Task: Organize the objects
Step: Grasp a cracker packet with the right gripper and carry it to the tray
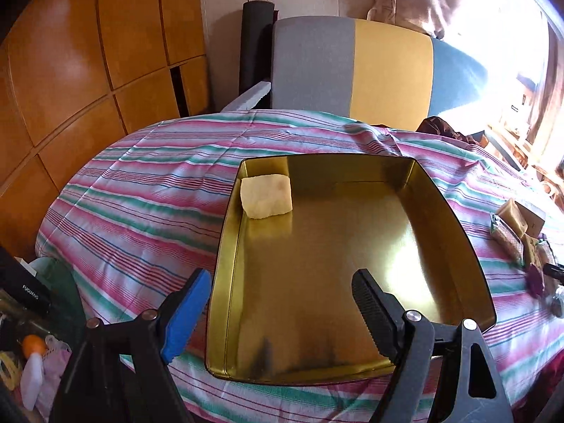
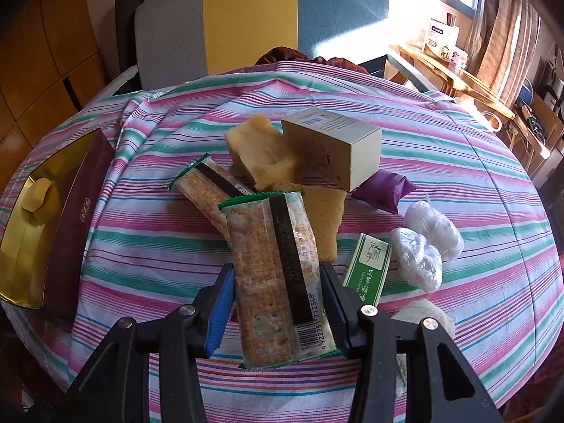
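Note:
A gold tin tray [image 1: 433,225] lies on the striped tablecloth, with one pale yellow block [image 1: 266,195] in its far left corner. My left gripper [image 1: 278,303] hangs open over the tray's near edge, nothing between its fingers. In the right wrist view my right gripper [image 2: 278,292] is shut on a cracker packet [image 2: 271,264] with a green edge and a dark stripe, lifted off the cloth. The same tray [image 2: 21,246] and block [image 2: 35,194] show at the far left there, with a dark red outer wall.
A pile lies beyond the held packet: a second cracker packet [image 2: 204,187], a yellow sponge-like block [image 2: 257,155], a white carton [image 2: 338,148], a purple sachet [image 2: 384,187], a green sachet [image 2: 366,268], clear plastic wads [image 2: 423,243]. A colourful chair back [image 1: 352,70] stands behind the table.

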Demonstrator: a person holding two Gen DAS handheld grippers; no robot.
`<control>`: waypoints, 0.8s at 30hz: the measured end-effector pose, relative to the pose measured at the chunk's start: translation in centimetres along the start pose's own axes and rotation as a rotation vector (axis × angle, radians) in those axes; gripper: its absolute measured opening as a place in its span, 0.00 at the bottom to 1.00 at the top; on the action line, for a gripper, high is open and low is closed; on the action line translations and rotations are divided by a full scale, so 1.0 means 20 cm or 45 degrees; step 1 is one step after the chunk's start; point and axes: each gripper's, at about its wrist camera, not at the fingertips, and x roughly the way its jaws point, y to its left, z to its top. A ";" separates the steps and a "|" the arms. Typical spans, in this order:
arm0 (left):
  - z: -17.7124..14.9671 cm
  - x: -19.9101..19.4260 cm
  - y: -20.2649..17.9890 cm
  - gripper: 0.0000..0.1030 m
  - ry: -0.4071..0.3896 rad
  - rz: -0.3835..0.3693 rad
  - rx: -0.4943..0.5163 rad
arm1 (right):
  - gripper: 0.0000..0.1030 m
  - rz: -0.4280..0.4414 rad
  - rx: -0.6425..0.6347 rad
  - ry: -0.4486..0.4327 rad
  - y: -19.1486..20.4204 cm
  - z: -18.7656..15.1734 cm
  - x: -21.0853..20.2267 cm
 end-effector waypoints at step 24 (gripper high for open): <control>-0.09 -0.08 0.20 0.80 -0.040 0.023 -0.088 | 0.47 0.451 -0.337 -0.029 1.15 0.16 -0.24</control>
